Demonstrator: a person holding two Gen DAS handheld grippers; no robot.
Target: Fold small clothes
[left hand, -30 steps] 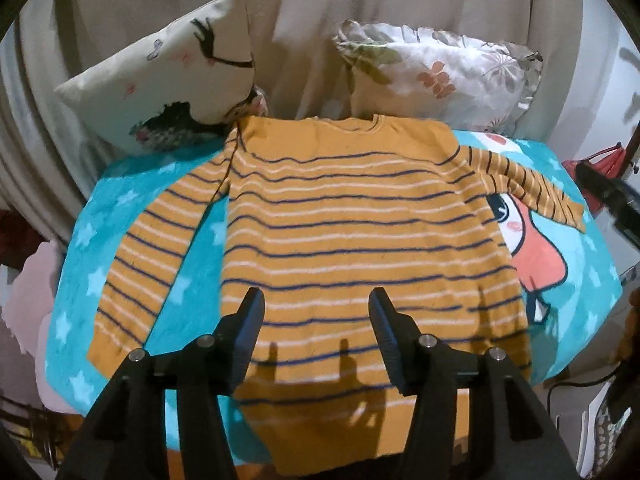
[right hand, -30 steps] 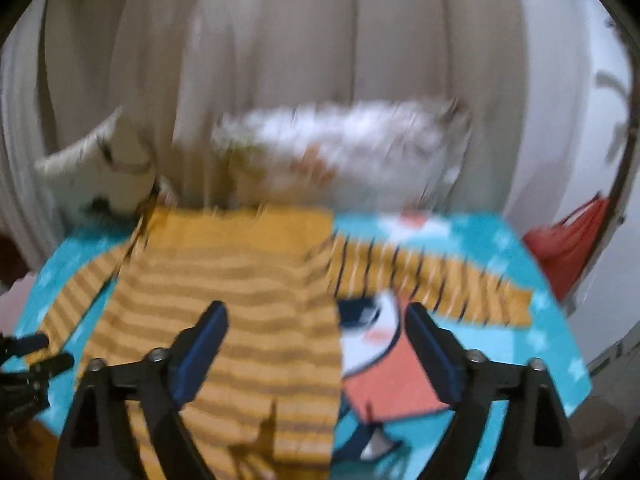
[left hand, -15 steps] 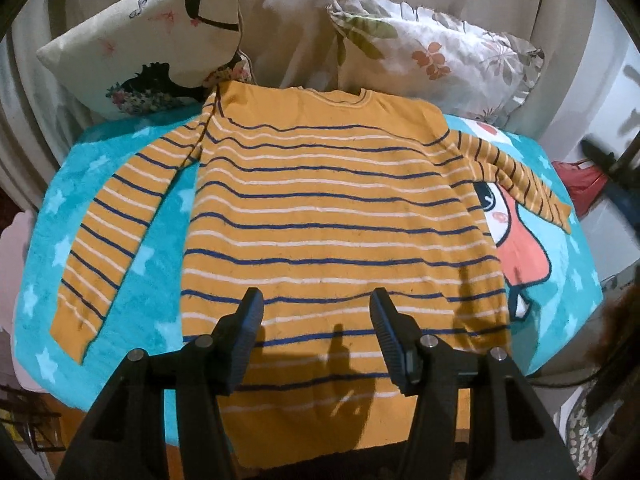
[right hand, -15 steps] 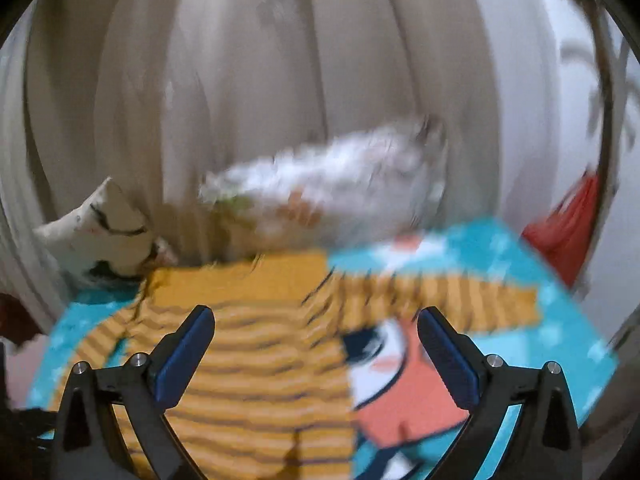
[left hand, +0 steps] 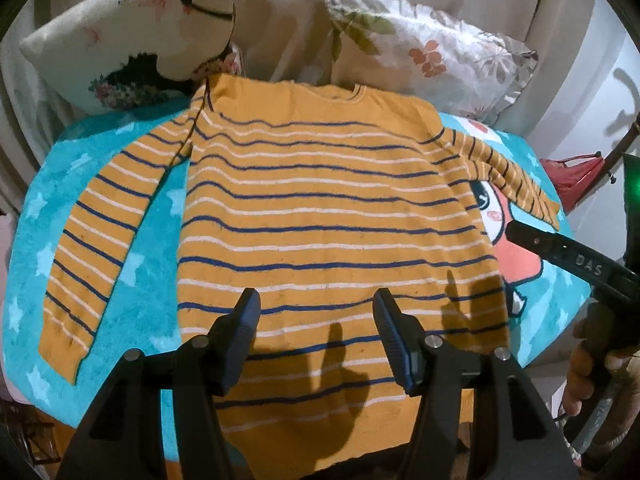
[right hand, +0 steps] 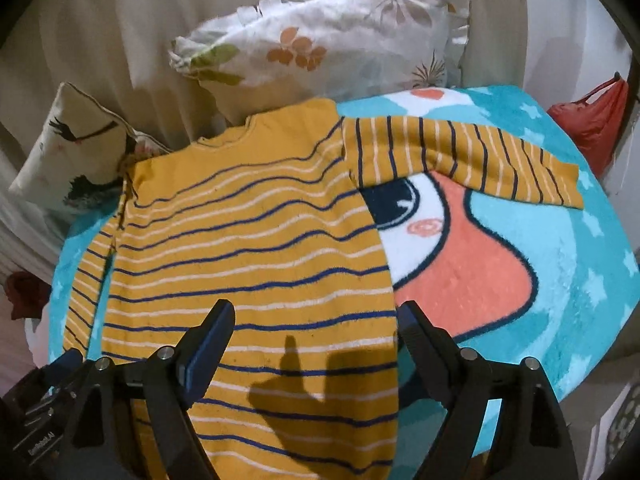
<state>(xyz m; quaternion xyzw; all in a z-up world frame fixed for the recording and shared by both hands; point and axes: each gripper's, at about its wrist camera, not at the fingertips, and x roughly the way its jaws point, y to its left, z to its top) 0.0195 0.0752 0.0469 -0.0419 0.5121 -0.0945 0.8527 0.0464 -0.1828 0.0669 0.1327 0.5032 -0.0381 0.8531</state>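
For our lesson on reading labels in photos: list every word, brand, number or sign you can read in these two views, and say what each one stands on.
"DAS" in pale letters on the black body of the right tongs, seen from the left wrist; the print may go on out of sight.
Small white print on the black body of the left tongs, seen from the right wrist: too small and blurred to read.
The striped sweater, blanket and two pillows carry pictures only, no text.

Matte black two-finger left gripper [left hand: 316, 334] and right gripper [right hand: 316, 344] with ribbed blue pads [left hand: 244, 332], silver screws, white lettering.
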